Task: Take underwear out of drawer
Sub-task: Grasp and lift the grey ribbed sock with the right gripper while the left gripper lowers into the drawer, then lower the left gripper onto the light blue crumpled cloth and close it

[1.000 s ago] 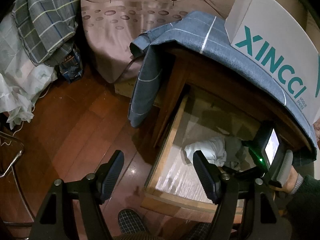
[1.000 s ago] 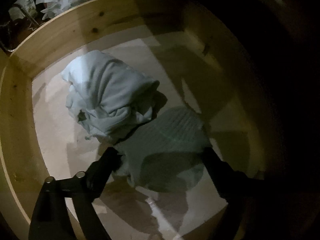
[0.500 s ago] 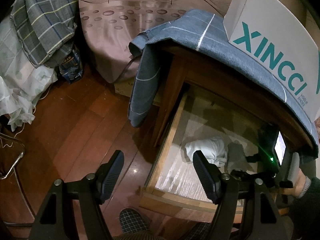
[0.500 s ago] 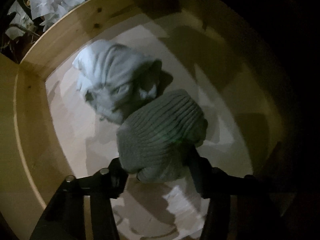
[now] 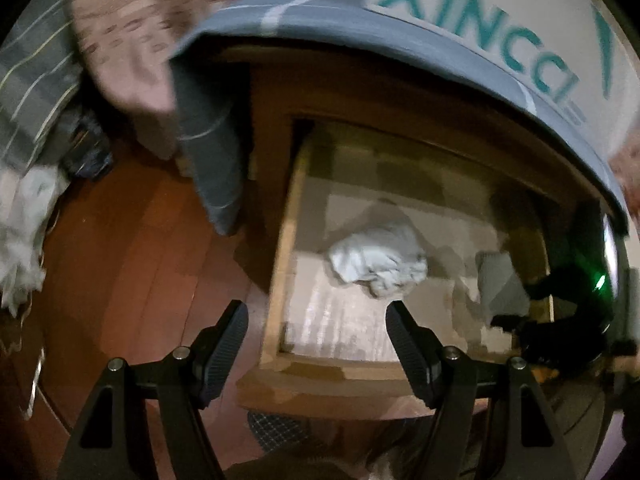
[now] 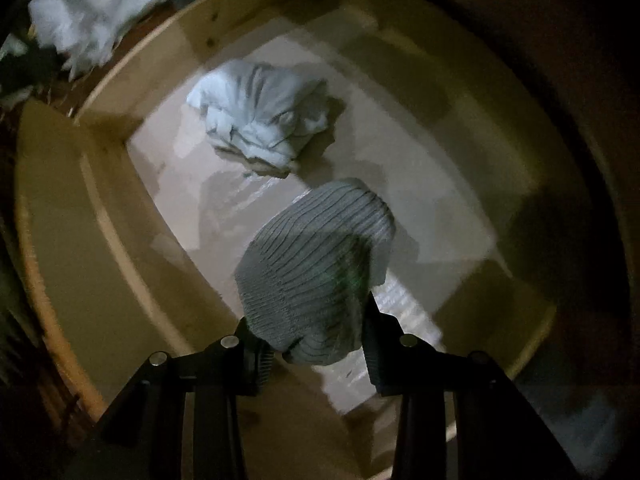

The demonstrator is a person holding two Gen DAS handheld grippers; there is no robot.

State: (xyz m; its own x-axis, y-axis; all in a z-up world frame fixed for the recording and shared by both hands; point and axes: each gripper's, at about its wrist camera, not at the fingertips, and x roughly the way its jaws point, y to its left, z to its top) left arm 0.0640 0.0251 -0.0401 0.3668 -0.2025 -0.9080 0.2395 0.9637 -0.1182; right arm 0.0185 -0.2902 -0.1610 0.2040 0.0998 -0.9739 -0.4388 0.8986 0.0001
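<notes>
Two bundles of cloth are counted: one grey ribbed underwear piece [image 6: 316,268] and one white crumpled garment [image 6: 264,114]. One open drawer [image 5: 280,272] is seen, with one lettered box [image 5: 500,20] at the upper right of the frame.

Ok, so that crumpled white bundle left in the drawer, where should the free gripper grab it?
Come straight down with the left gripper and pinch the raised, crumpled top folds of the white bundle; it lies loose on the drawer floor, offering no flat edge.

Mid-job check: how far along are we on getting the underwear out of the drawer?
Done: the drawer stands open, and the right gripper is shut on the grey ribbed underwear, which looks lifted off the drawer floor.
In hand: carrying that piece out; it is still above the drawer.
Left: the white crumpled garment lies untouched inside. The left gripper is open and empty over the drawer's front.
</notes>
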